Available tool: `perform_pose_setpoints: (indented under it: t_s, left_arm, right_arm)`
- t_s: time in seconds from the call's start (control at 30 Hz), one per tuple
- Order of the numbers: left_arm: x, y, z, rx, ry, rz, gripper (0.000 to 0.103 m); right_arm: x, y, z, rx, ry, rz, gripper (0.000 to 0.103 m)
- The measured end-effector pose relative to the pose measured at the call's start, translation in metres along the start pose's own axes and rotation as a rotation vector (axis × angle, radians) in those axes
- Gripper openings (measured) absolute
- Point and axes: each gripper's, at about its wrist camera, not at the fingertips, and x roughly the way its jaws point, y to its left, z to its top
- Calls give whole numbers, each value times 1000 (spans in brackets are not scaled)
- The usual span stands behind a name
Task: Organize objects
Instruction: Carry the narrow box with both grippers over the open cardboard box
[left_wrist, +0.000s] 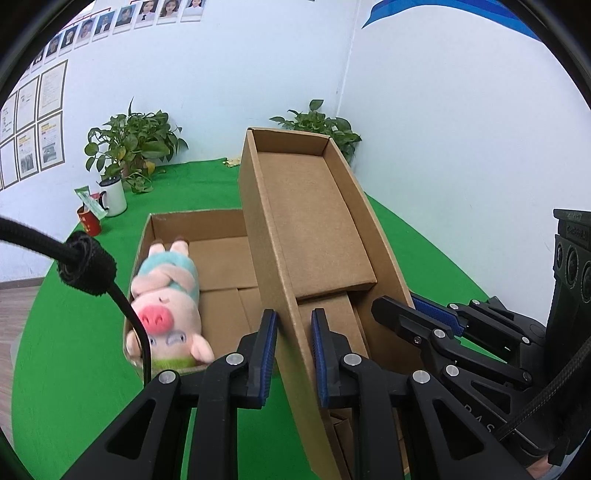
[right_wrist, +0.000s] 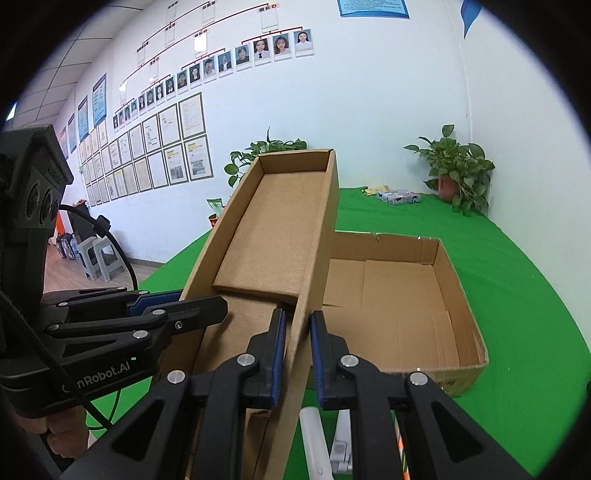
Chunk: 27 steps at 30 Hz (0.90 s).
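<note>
Both grippers hold a long cardboard lid (left_wrist: 314, 221), tilted up off the green table, open side facing me. My left gripper (left_wrist: 294, 339) is shut on the lid's left wall. My right gripper (right_wrist: 297, 339) is shut on its right wall (right_wrist: 317, 240); the right gripper also shows at right in the left wrist view (left_wrist: 424, 314). An open cardboard box (left_wrist: 221, 266) lies on the table under the lid's far end, with a pink plush pig (left_wrist: 166, 306) in it. The box also shows in the right wrist view (right_wrist: 406, 306).
Two potted plants (left_wrist: 133, 144) (left_wrist: 321, 125) stand against the back wall. A white mug (left_wrist: 114, 195) and a red cup (left_wrist: 88, 221) stand at far left. A small packet (right_wrist: 399, 196) lies at the table's back. White pen-like items (right_wrist: 314, 443) lie below my right gripper.
</note>
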Motion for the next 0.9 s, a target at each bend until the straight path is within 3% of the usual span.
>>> perform_pose_setpoints:
  t_s: [0.27, 0.9]
  left_arm:
    - [25, 14, 43, 43, 9, 63, 14]
    - [123, 82, 98, 36, 34, 69, 14]
  right_arm:
    - [21, 2, 23, -24, -26, 4, 13]
    - [86, -5, 56, -16, -30, -17, 13]
